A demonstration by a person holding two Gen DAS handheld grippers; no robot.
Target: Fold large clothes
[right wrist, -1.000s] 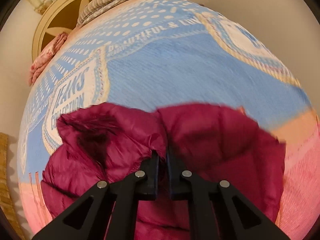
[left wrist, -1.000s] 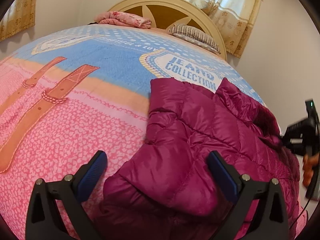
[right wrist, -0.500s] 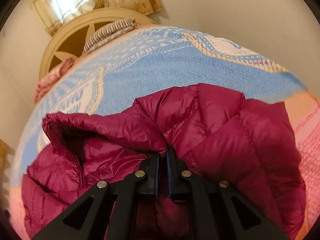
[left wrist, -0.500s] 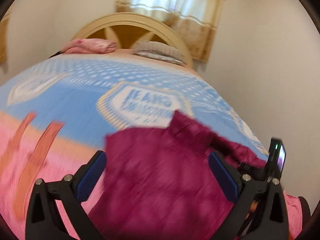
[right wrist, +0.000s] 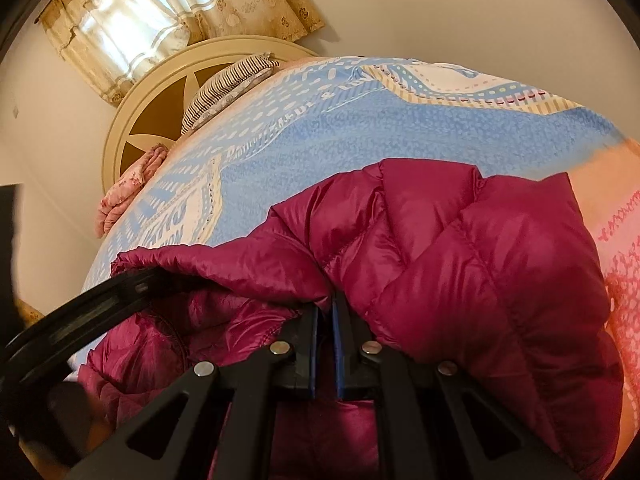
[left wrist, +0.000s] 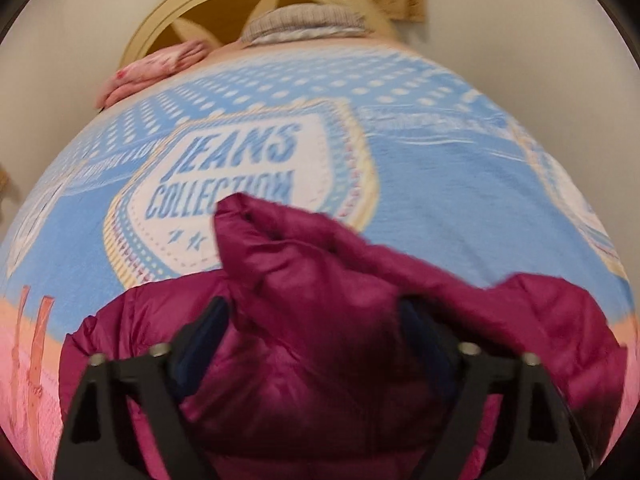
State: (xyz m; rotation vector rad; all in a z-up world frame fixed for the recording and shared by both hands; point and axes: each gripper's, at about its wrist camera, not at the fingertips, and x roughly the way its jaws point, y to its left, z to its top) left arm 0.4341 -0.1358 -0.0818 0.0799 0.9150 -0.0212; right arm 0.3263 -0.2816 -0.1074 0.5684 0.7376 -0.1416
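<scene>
**Fingers gripping jacket, fold incomplete**

Right gripper (right wrist: 325,320) fingers are pinching the jacket (right wrist: 460,264). Left gripper (left wrist: 316,320) is straddling bunched fabric, jaws spread wide. Jacket is lying crumpled on the bed (left wrist: 440,184); folding appears barely begun.

Jacket (left wrist: 320,320) on bed (left wrist: 440,184), near side.
Pillows (left wrist: 304,24) behind at headboard (left wrist: 224,4); left claw (left wrist: 316,320) straddling jacket, right claw (right wrist: 325,312) beside, pinching fold.

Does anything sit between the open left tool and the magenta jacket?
Nothing visible does. The left tool is open with the puffer jacket bulging between its fingers, while the right tool is shut on the jacket's edge. The pillows lie far off.
</scene>
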